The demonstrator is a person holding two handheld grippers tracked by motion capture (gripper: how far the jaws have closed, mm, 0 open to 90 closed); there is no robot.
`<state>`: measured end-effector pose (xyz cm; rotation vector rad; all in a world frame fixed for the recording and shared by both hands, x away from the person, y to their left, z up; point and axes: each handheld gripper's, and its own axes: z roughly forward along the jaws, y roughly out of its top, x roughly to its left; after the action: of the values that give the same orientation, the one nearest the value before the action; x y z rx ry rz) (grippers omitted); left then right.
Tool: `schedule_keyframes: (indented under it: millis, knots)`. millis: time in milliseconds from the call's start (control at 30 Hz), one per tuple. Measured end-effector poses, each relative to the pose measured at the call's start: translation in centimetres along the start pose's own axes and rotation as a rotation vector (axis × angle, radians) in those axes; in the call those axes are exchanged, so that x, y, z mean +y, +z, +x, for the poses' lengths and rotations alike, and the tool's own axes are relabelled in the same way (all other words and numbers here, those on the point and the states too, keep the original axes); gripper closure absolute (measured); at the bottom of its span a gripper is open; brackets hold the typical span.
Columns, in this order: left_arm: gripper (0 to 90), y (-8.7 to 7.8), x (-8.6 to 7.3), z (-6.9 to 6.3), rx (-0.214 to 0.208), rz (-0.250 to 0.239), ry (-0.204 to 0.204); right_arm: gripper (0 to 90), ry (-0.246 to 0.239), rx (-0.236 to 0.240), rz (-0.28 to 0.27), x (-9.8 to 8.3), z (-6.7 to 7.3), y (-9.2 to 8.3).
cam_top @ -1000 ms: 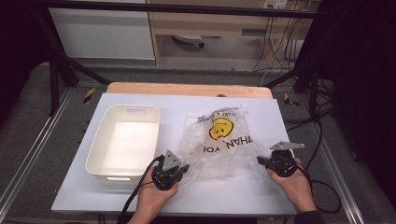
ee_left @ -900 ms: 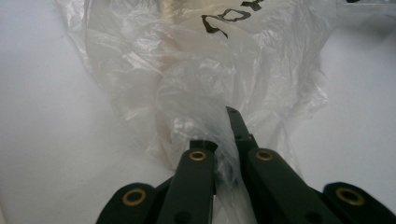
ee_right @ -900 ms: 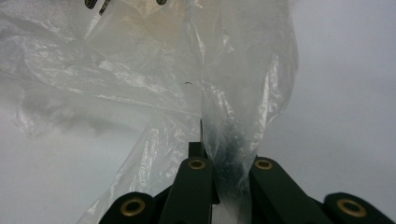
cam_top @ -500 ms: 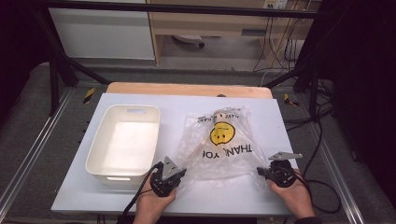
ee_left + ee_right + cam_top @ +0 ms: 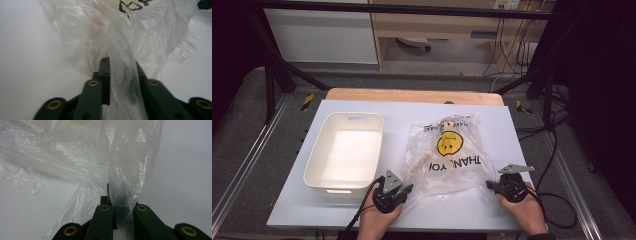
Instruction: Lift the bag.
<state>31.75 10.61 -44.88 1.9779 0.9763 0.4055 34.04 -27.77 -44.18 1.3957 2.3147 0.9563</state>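
From the high view, a clear plastic bag [image 5: 451,155] lies flat on the white surface [image 5: 412,112], just right of an empty white tub [image 5: 346,150]. It carries a yellow smiley face and black print, upside down from here: "THANK YOU" reads plainly, while the smaller arc of words above the face is too fine to read. The left tool [image 5: 398,192] sits at the bag's near left corner, the right tool [image 5: 492,185] at its near right corner.

In the left gripper view, the jaws have just been opening, with a bunched strip of film between them (the pads look slack on it). Only scraps of black lettering show, cut off at the top edge.

In the right gripper view, the jaws are pinched tight on a twisted fold of the bag; no print is visible.
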Motion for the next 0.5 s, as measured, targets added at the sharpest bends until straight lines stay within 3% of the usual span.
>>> schedule_keyframes:
  millis: [133,300,500]
  knots:
    - [52.6,-0.5,0.3,-0.2,0.033,-0.033,-0.01,80.5,0.005,0.008,-0.012,0.1,0.1,0.0]
    - [31.1,-0.6,0.9,-0.5,0.076,-0.019,-0.029,63.0,0.019,0.009,-0.032,0.2,0.1,0.0]
    - [23.8,-0.8,1.2,-0.9,0.069,-0.032,-0.035,44.6,0.016,-0.005,-0.068,0.6,0.2,-0.3]
